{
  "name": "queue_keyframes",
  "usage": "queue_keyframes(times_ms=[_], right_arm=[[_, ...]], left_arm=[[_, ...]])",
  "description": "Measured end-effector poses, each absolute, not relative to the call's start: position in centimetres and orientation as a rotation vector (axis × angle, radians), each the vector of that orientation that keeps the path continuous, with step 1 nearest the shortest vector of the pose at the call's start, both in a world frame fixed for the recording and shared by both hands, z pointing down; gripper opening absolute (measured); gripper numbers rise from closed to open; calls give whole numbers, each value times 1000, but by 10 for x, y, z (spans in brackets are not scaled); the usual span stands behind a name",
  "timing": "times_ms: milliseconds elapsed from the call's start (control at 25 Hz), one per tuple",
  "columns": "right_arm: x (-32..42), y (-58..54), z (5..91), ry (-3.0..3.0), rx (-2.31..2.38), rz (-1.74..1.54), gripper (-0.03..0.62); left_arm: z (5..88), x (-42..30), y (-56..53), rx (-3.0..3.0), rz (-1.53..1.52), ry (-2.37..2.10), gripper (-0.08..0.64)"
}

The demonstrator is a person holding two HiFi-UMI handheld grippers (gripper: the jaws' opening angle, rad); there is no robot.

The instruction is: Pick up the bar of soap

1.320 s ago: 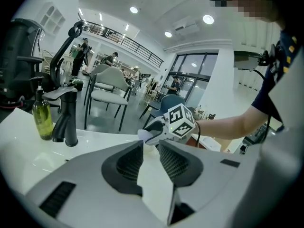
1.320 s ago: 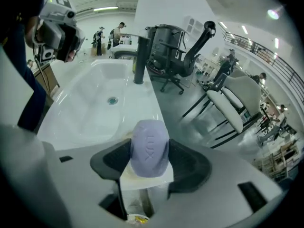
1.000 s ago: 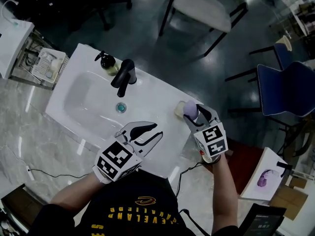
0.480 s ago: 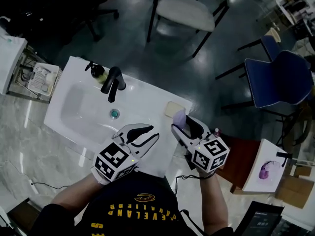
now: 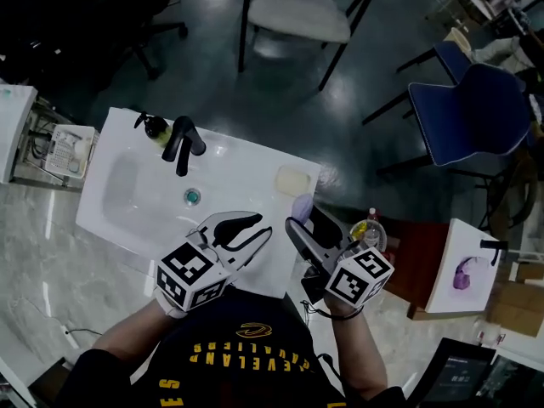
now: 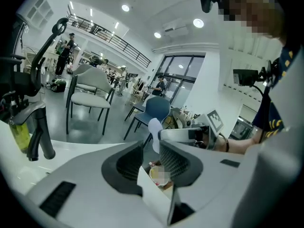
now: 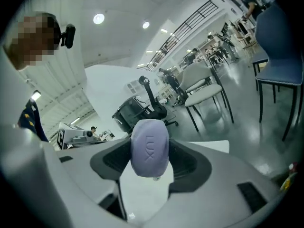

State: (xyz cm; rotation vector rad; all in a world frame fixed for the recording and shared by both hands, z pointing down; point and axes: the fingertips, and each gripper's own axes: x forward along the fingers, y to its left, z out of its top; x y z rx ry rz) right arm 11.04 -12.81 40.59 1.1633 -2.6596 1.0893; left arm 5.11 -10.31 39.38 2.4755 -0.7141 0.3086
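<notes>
Nearest us, the left forearm and right forearm reach forward from a black shirt, each ending in a white plastic gripper with a marker cube. The left gripper points ahead over the near rim of the sink, its dark ribbed jaws apart with nothing gripped between them. The right gripper is rolled to one side, cube tilted. We find its jaws clamped on the soap, a smooth, rounded lavender bar with stamped letters, pinched across its width and standing out past the jaw tips. In the head view the soap shows over the sink's right edge, just short of a pale rectangular dish. Farther on, the glossy white sink carries a black tap and a pump bottle. Beyond, we see a white-seated chair and a blue chair.
</notes>
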Motion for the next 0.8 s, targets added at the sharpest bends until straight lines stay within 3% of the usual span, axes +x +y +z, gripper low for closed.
queue_keyframes(times_ms=[800], right_arm=[[105,-98,355,-2813,1220,1140,267]], left_arm=[[372,54,-90,2451,251,-669,114]])
